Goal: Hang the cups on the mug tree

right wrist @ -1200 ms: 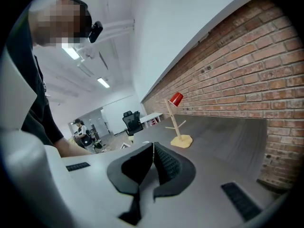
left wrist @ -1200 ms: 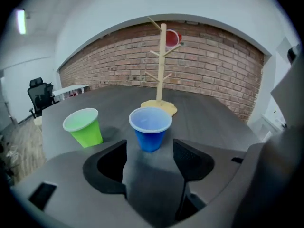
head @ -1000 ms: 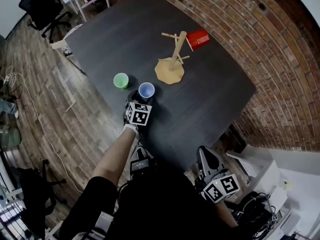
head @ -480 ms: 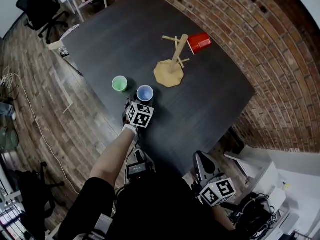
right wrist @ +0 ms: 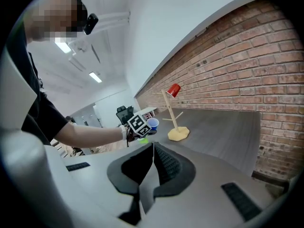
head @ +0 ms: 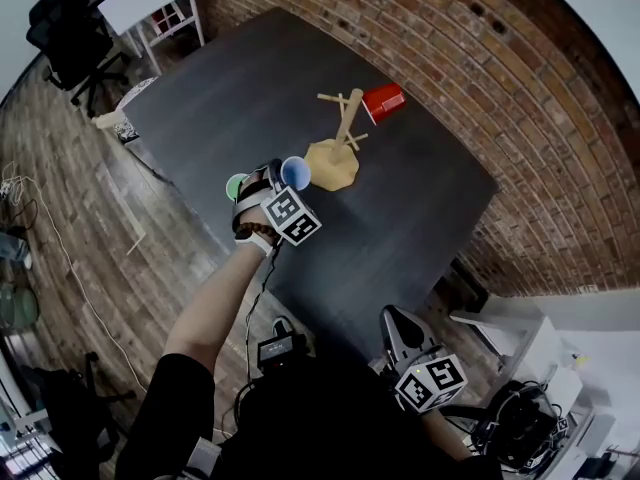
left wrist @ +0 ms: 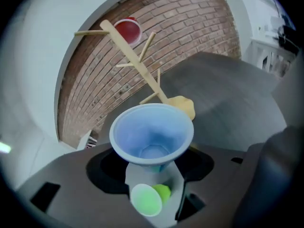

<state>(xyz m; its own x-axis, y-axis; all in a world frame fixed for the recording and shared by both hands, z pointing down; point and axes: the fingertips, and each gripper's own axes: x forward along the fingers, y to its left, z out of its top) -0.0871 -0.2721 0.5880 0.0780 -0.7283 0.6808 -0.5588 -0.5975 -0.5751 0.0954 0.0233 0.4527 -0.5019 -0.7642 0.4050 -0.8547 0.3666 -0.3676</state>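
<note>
Left hand-held gripper point(left wrist: 153, 169) is clamped on the blue cup point(left wrist: 152, 129), low on the wall near the base. The cup is off the bench point(head: 250, 78), mouth tilted, just beside the tree point(head: 345, 128) base. Red cup point(head: 383, 101) hangs on a peg, green cup point(head: 236, 185) sits on the bench. Right hand-held gripper point(right wrist: 151, 167) is closed and empty. Blue cup looks like thin plastic: light, flexy, slick. Light squeeze near the stiffer base suits it and leaves the rim free for a peg.

Blue cup point(head: 294, 172) tilted in left hand-held gripper point(left wrist: 152, 169) near wooden mug tree point(head: 341, 136); red cup point(head: 383, 102) on peg; green cup point(left wrist: 149, 199) on tabletop point(head: 250, 88).
</note>
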